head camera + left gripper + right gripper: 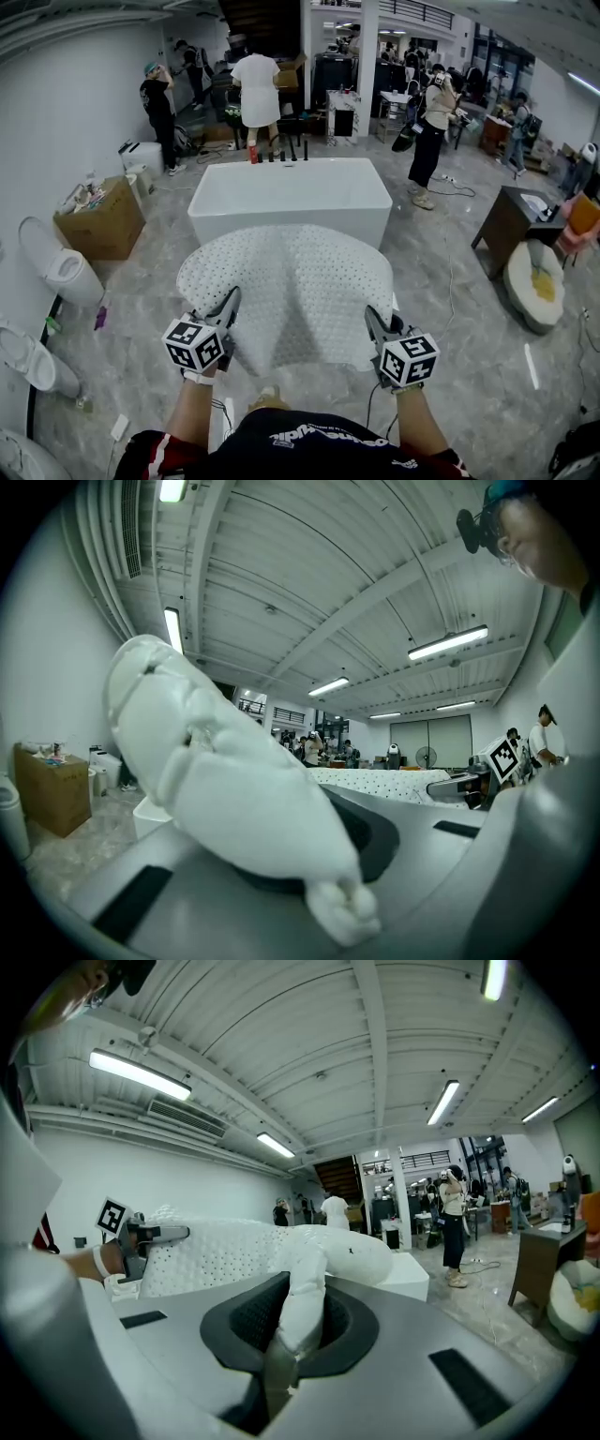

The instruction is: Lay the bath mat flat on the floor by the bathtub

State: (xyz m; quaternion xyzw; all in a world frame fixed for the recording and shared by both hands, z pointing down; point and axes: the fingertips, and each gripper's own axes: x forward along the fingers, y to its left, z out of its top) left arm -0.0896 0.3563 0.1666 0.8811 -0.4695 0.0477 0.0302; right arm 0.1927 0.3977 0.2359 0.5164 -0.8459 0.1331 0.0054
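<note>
Grey marble floor (459, 319) lies below me. My left gripper (228, 305) and right gripper (373, 322) each clamp a near corner of the bath mat (291, 277), which is held aloft, its width parallel to the bathtub (291, 197) straight ahead. Both gripper views show the pinched, bunched edge; only the head view shows the mat's spread.

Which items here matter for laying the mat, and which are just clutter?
Job: white dotted bath mat, white rectangular bathtub, left tongs, right tongs, both clamped on the mat.
Clutter: brown cardboard box, white ceramic toilet, dark wooden cabinet.
</note>
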